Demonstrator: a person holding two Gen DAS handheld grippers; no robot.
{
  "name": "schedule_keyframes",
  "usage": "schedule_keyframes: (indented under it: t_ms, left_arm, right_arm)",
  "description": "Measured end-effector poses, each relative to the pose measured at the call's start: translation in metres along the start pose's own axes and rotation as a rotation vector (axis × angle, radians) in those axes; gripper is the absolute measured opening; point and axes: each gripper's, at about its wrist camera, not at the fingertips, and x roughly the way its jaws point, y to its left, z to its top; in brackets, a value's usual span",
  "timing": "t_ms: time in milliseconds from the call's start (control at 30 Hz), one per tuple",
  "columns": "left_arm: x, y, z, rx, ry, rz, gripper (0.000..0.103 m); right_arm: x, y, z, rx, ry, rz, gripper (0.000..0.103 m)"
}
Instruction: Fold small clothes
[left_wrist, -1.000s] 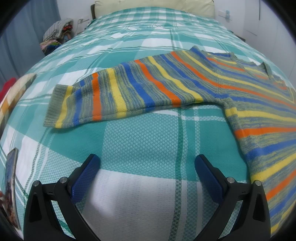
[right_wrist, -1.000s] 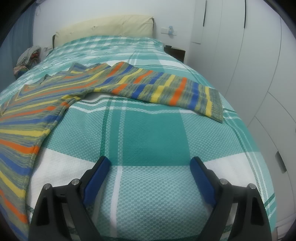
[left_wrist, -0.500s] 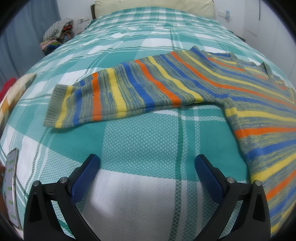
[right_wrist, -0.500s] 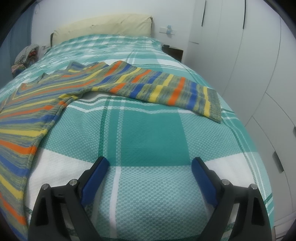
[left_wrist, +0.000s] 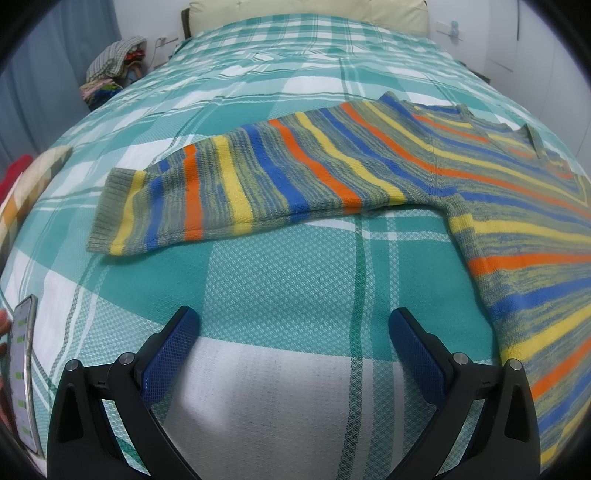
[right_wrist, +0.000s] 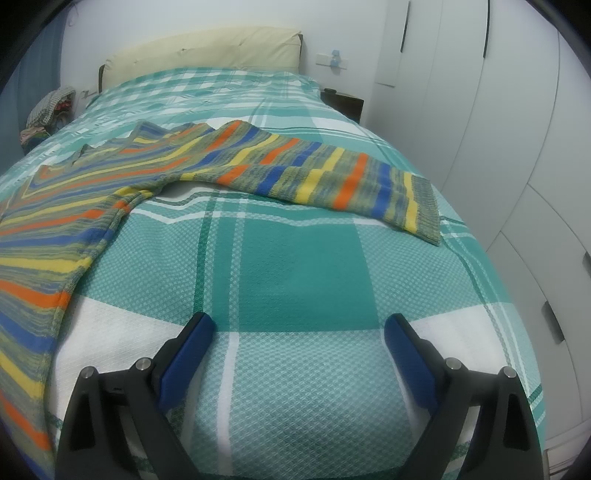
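Note:
A striped knit sweater (left_wrist: 369, 173) in grey-green, blue, orange and yellow lies flat on the bed, sleeves spread out. In the left wrist view its left sleeve ends in a cuff (left_wrist: 110, 210) ahead and left of my left gripper (left_wrist: 293, 325), which is open and empty above the bedspread. In the right wrist view the sweater (right_wrist: 92, 192) stretches its right sleeve to a cuff (right_wrist: 424, 206) ahead and right of my right gripper (right_wrist: 299, 328), also open and empty.
The bed has a teal and white plaid bedspread (left_wrist: 280, 273) and a cream headboard (right_wrist: 207, 51). A phone (left_wrist: 22, 373) lies at the bed's left edge. A pile of clothes (left_wrist: 114, 70) sits far left. White wardrobe doors (right_wrist: 517, 129) stand right.
The right gripper has shifted slightly, with the view drifting a little to the right. The left gripper and the sweater have stayed put. The phone at the left edge has moved a little.

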Motion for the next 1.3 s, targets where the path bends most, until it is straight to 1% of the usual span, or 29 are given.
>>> schedule_keyframes:
  t_ms: [1300]
  left_arm:
    - [0.0002, 0.0001, 0.0, 0.0, 0.0, 0.0, 0.103]
  right_arm:
    - [0.0004, -0.0017, 0.0006, 0.002, 0.003, -0.006, 0.095]
